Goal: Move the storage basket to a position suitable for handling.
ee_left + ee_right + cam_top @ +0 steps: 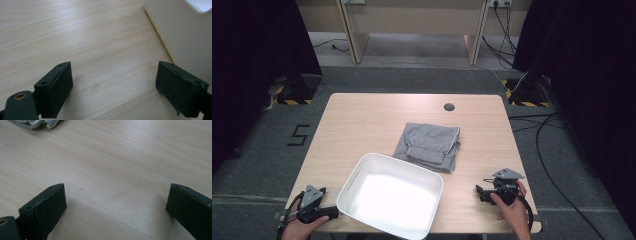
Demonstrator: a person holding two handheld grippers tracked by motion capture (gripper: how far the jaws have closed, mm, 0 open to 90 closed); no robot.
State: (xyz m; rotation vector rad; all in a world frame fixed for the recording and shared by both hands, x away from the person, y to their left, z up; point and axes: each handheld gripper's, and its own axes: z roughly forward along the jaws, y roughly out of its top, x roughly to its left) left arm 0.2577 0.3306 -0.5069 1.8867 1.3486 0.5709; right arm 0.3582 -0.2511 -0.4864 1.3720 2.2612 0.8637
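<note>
High view: I see both jaws spread on left gripper (pixel 331 214) and right gripper (pixel 478 192); white tub (pixel 354 185) between them, grey shorts (pixel 429 145) beyond

Both hands rest low at the near edge: the left gripper (pixel 331 213) and the right gripper (pixel 479 192) each with jaws spread wide, nothing between them.

Pale wood bench (pixel 362 120), round cable hole (pixel 449 107) near far edge. Folded grey garment (pixel 428 145) at centre; white tub (pixel 390 194) at near edge, touching garment's corner.
</note>
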